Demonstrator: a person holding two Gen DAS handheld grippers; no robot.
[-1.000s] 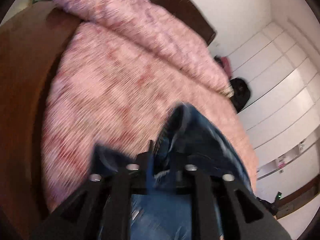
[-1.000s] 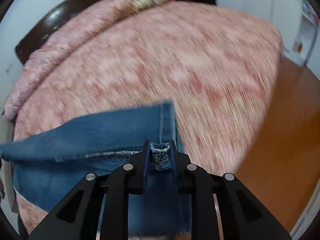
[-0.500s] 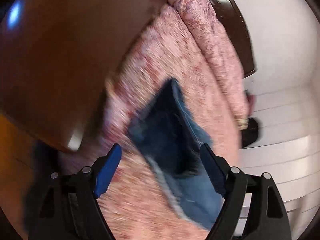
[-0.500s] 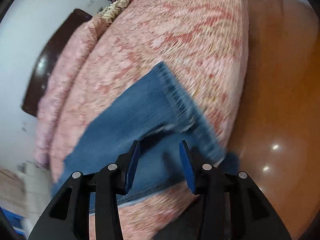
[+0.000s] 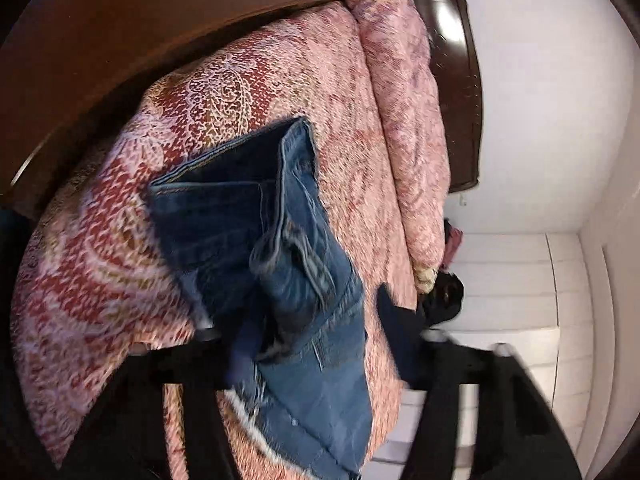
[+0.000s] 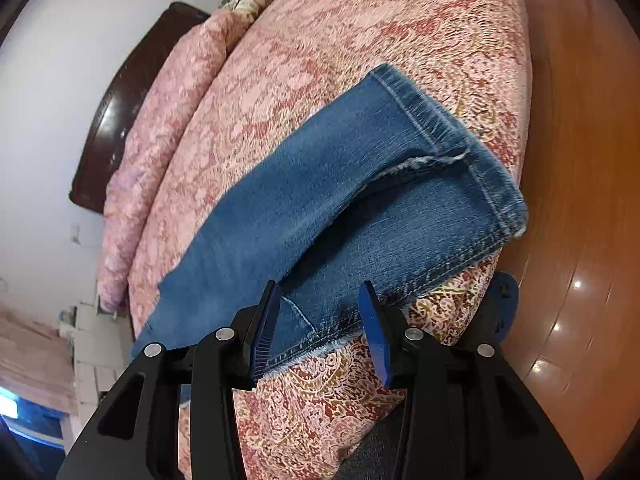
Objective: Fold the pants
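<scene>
Blue jeans lie on the pink patterned bedspread. The left wrist view shows their waistband end, bunched near the bed's edge. My left gripper is open and empty just above it, its fingers blurred. In the right wrist view the two leg ends with hems lie one on the other near the bed's corner. My right gripper is open and empty, its blue pads over the lower leg's frayed edge.
A rolled pink quilt and a dark headboard lie at the bed's far end. A wooden floor borders the bed. White cabinets and dark clothes stand beyond the bed.
Both grippers were shut on the jeans a second ago. They have let go and opened, and pulled back. The jeans now lie flat on the bed.
</scene>
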